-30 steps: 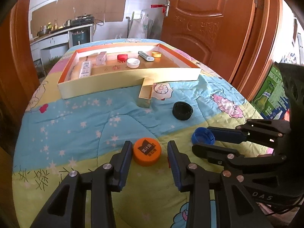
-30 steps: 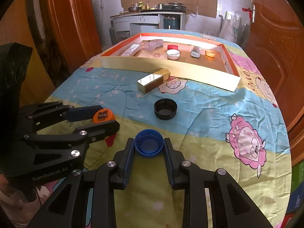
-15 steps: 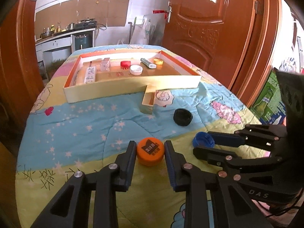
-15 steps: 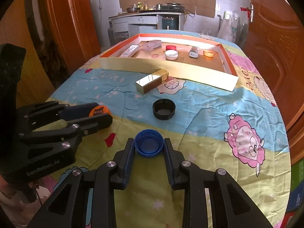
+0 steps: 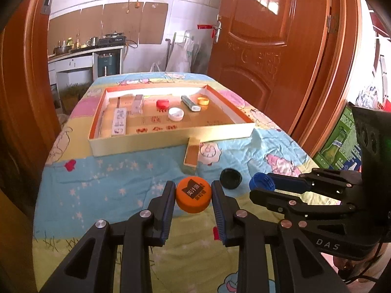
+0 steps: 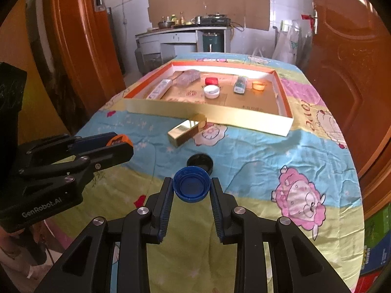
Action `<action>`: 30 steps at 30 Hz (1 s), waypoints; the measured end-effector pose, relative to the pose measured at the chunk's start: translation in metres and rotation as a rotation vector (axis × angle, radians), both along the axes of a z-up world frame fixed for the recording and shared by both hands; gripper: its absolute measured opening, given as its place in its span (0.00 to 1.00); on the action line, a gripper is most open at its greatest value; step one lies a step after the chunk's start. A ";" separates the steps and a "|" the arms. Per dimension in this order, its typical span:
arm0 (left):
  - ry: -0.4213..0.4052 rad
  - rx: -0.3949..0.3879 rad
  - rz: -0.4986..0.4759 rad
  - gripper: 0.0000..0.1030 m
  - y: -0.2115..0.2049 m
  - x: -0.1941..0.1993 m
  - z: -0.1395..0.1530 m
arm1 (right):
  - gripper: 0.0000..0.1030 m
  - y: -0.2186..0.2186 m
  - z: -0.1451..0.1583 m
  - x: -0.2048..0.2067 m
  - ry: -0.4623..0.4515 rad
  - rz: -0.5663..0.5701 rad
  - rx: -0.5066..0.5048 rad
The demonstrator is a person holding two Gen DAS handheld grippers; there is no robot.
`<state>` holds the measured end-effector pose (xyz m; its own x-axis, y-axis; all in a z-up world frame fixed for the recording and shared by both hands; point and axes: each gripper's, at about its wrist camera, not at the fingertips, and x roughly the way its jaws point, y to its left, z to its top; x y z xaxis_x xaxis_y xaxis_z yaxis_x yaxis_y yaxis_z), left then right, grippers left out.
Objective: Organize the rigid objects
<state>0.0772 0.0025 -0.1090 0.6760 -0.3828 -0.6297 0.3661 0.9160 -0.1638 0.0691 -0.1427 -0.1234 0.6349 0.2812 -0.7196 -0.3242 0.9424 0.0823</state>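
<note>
Quilted table [image 5: 102, 190]: tray [image 5: 136, 146], gold box [image 5: 191, 155], black cap [image 5: 231, 178].

- Wooden door [image 5: 264, 56] stands at two o'clock.
- Kitchen worktop [image 6: 185, 28] with a stove [image 6: 216, 20] sits at twelve o'clock.
- Cartoon-print quilt [image 6: 281, 161] covers the bed.

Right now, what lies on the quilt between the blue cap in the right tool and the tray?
In the right wrist view, a black cap lies just beyond the blue cap, then a gold box against the tray.
</note>
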 end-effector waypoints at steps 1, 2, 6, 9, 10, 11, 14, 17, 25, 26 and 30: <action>-0.005 -0.001 0.002 0.30 0.000 0.002 0.002 | 0.30 0.000 0.001 0.000 -0.003 -0.001 0.000; -0.009 -0.003 0.004 0.30 0.001 0.002 0.004 | 0.30 -0.001 0.003 0.002 -0.007 -0.003 0.001; -0.024 -0.014 0.011 0.30 0.002 0.011 0.013 | 0.30 -0.004 0.013 0.010 -0.025 -0.014 0.006; -0.035 -0.021 0.019 0.30 0.004 0.017 0.019 | 0.30 -0.007 0.019 0.015 -0.038 -0.021 0.008; -0.040 -0.022 0.024 0.30 0.004 0.019 0.022 | 0.30 -0.008 0.021 0.017 -0.043 -0.023 0.007; -0.044 -0.024 0.027 0.30 0.005 0.021 0.024 | 0.30 -0.008 0.023 0.019 -0.046 -0.024 0.007; -0.052 -0.031 0.035 0.30 0.006 0.029 0.030 | 0.30 -0.011 0.030 0.027 -0.060 -0.028 0.009; -0.063 -0.034 0.043 0.30 0.007 0.036 0.036 | 0.30 -0.013 0.036 0.034 -0.074 -0.032 0.011; -0.069 -0.047 0.067 0.30 0.008 0.059 0.044 | 0.30 -0.018 0.044 0.057 -0.093 -0.036 0.016; -0.065 -0.049 0.070 0.30 0.008 0.062 0.044 | 0.30 -0.018 0.045 0.059 -0.093 -0.037 0.015; -0.048 -0.051 0.079 0.30 0.009 0.074 0.040 | 0.30 -0.023 0.044 0.073 -0.087 -0.044 0.021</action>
